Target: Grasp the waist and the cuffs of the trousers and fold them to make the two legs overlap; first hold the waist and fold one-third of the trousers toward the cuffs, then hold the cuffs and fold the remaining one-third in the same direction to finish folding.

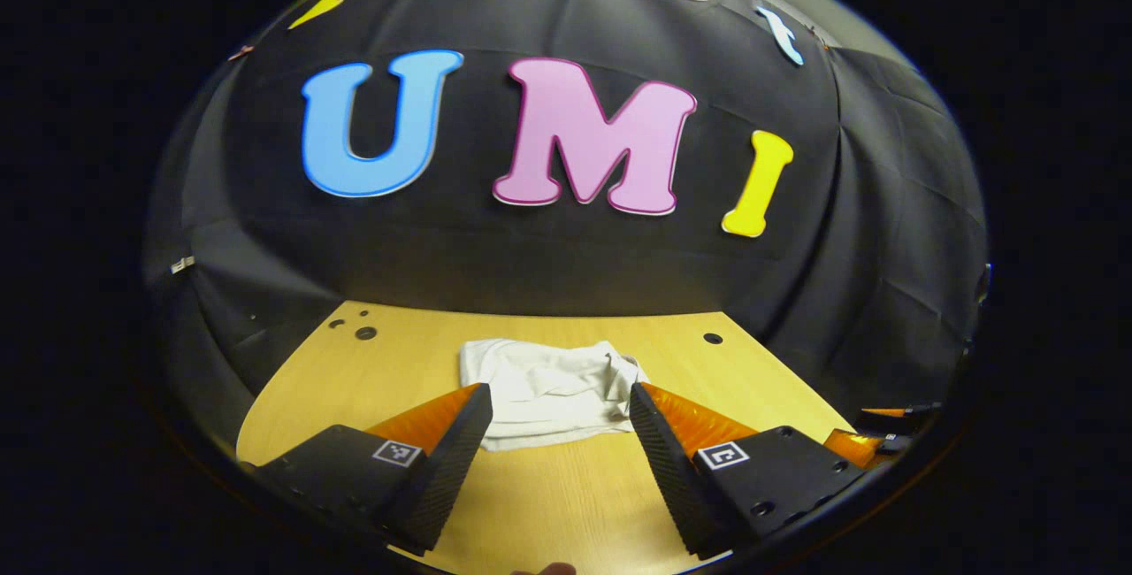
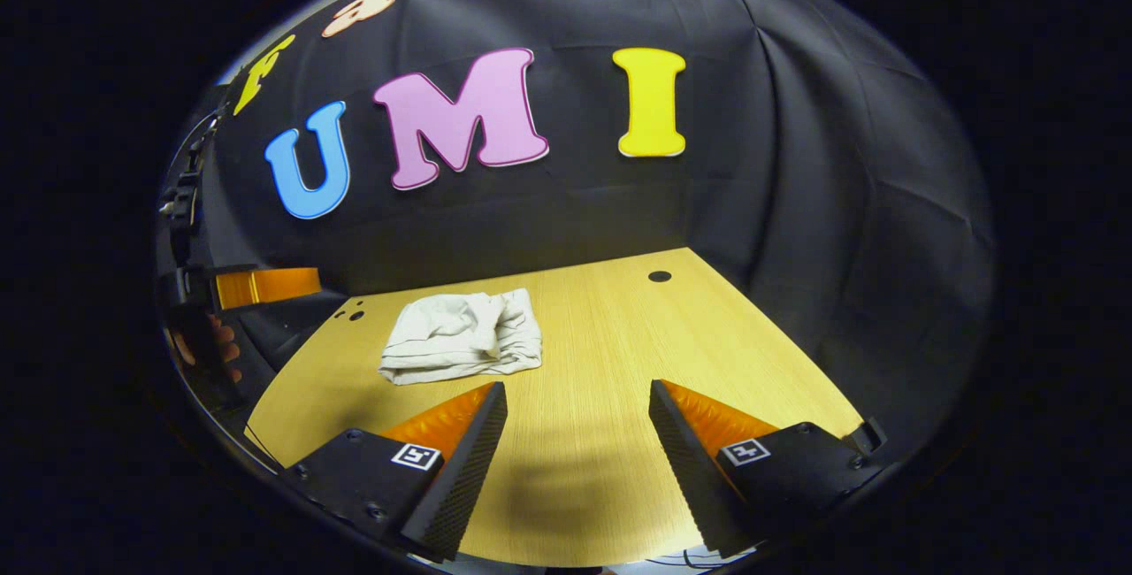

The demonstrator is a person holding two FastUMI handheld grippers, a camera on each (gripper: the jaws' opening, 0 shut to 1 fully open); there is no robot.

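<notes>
We see the trousers (image 1: 550, 389) as a pale, off-white garment folded into a compact, roughly rectangular bundle lying flat on the wooden table (image 1: 548, 504). In the right gripper view we note the trousers (image 2: 462, 336) stacked in layers, with smooth edges along the near side and bunched, wrinkled cloth at the right end.

The trousers (image 1: 548, 389) are laid bunched on the desk (image 1: 566, 495), toward its far edge and nearer its far left corner in the right gripper view. The left hand-held gripper (image 1: 559, 407) is held apart before them; the right hand-held gripper (image 2: 577, 407) is held well apart, toward the near edge.
</notes>
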